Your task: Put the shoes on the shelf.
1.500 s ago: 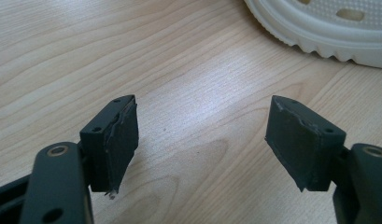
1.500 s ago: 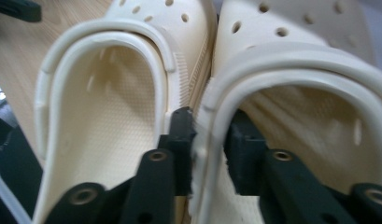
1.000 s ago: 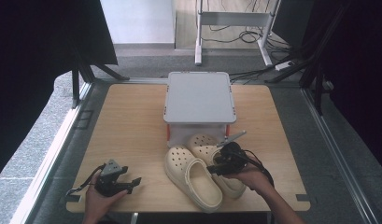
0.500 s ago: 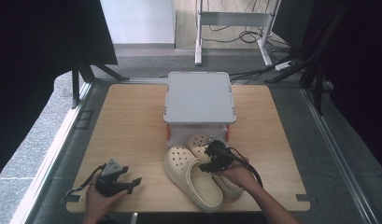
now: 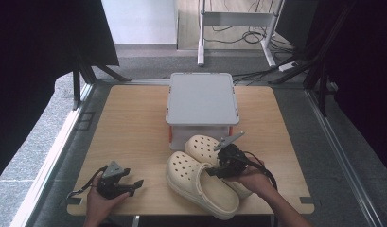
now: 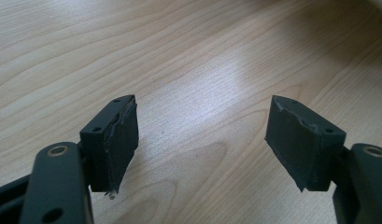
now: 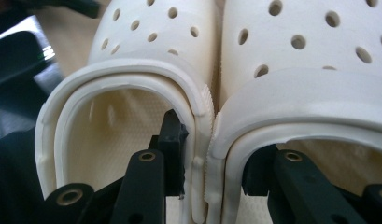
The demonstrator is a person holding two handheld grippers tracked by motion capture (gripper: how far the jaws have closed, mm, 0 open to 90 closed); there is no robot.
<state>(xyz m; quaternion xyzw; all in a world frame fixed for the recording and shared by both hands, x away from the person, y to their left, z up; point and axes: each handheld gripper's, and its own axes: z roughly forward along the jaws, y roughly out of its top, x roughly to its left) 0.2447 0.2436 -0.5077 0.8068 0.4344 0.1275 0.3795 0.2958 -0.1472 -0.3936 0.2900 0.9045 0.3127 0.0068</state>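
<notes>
Right tool [image 5: 218,166] over two cream clogs [image 5: 200,182] before a grey box [image 5: 202,99]

— Where does the high view sit?
— Above the desk [image 5: 134,127], facing forward and down. The gripper views sit very near; the right shares the clogs [image 7: 272,70] with it.

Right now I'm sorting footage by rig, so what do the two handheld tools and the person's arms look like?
Both are black. The left tool carries a grey three-cornered plate on top, and so does the right tool; a black cable trails from each. Up close, the left tool's fingers are blocky, faced with worn, ragged black pads, on arms with round rivets. The forearms are bare, no sleeves visible.
</notes>
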